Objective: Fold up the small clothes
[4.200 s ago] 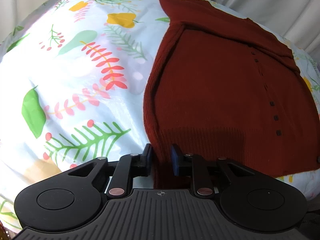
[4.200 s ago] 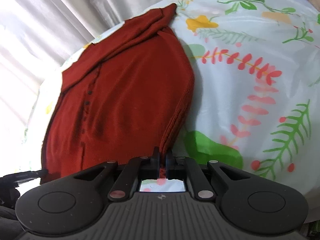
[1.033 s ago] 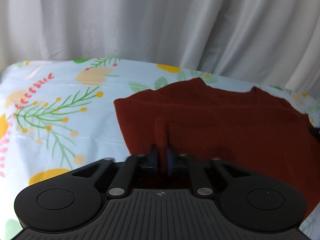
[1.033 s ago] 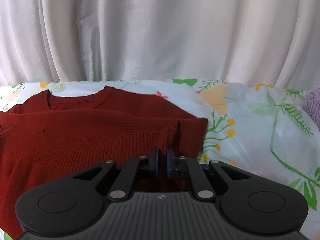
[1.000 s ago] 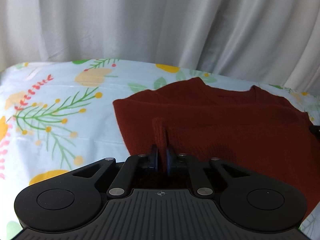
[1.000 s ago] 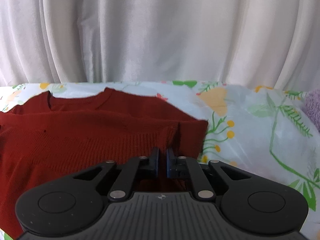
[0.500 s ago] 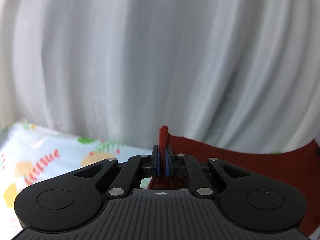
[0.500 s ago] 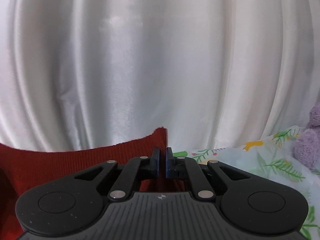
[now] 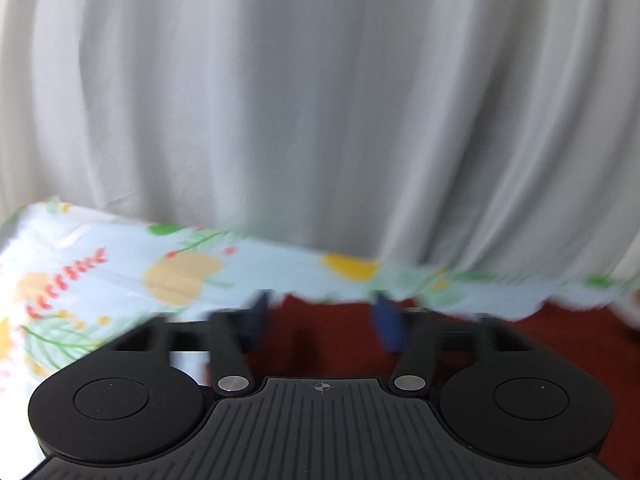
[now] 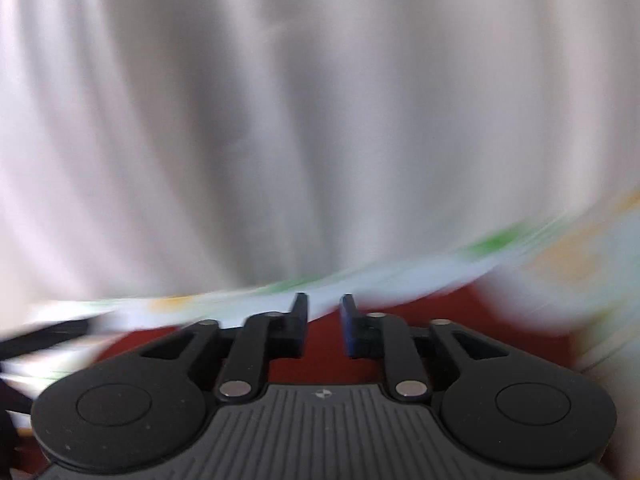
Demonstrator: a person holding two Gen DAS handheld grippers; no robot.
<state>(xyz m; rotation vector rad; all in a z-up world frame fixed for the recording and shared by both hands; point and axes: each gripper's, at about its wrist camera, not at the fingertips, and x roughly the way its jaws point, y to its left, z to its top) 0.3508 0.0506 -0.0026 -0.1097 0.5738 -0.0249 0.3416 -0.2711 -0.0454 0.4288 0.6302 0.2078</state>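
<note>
Both grippers stand with their jaws parted and nothing between the blue pads. Seen from its own camera, the left gripper (image 9: 322, 322) has its fingers spread wide, one pad (image 9: 258, 312) toward 9 o'clock and the other toward 3 o'clock, both smeared by motion blur. Below and beyond them lies the dark red sweater (image 9: 560, 336), which fills the lower middle of that view and runs off toward 3 o'clock; whether the pads touch the knit cannot be told through the blur. The sweater rests on a pale floral sheet (image 9: 120, 276) printed with yellow blooms, red sprigs and green leaves, which stretches from 9 o'clock across to 3 o'clock along the sweater's far edge. A white curtain (image 9: 320, 100) hangs in soft folds over the whole upper half, toward 12 o'clock.

From the other camera, the right gripper (image 10: 323, 326) shows a narrower gap (its fingers are sharper than the scene behind them), with bare red fabric visible through the opening. The dark red sweater (image 10: 420, 320) lies under and ahead of the fingers, spreading from 8 o'clock to 3 o'clock. Its far edge meets the floral sheet (image 10: 560, 256), here a streaked band of white, green and orange that rises toward 2 o'clock. The white curtain (image 10: 320, 120) covers everything above. At 9 o'clock a dark streaked shape crosses the edge, too blurred to identify.
</note>
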